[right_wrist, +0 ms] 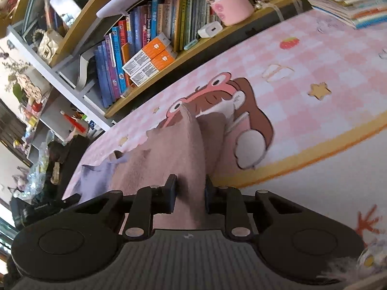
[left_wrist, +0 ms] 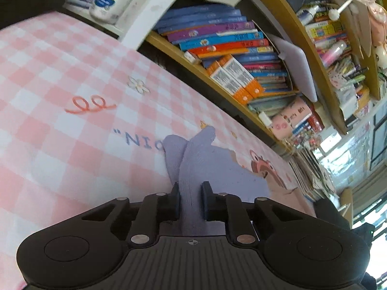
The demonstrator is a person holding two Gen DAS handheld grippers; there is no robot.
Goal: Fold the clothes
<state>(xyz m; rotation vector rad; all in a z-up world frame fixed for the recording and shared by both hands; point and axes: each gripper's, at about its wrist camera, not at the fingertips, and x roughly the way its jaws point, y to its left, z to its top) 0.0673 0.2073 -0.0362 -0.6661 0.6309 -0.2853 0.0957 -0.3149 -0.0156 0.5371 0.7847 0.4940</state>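
A lavender knitted garment (left_wrist: pixel 205 159) lies on the pink checked tablecloth (left_wrist: pixel 60 72). My left gripper (left_wrist: pixel 191 188) is shut on a raised fold of it, and the cloth runs up between the two black pads. In the right wrist view the same garment (right_wrist: pixel 164 154) looks pinkish-mauve with a scalloped edge. My right gripper (right_wrist: pixel 189 183) is shut on another ridge of it, lifted off the tablecloth (right_wrist: pixel 314 67). A lavender part (right_wrist: pixel 96 176) lies flat to the left.
A bookshelf (left_wrist: pixel 232 55) packed with books runs along the far edge of the table. White jars (left_wrist: pixel 111 0) stand at the far left corner. Stacked books (right_wrist: pixel 350 7) sit on the far right of the cloth. A black chair (right_wrist: pixel 60 154) stands at the left.
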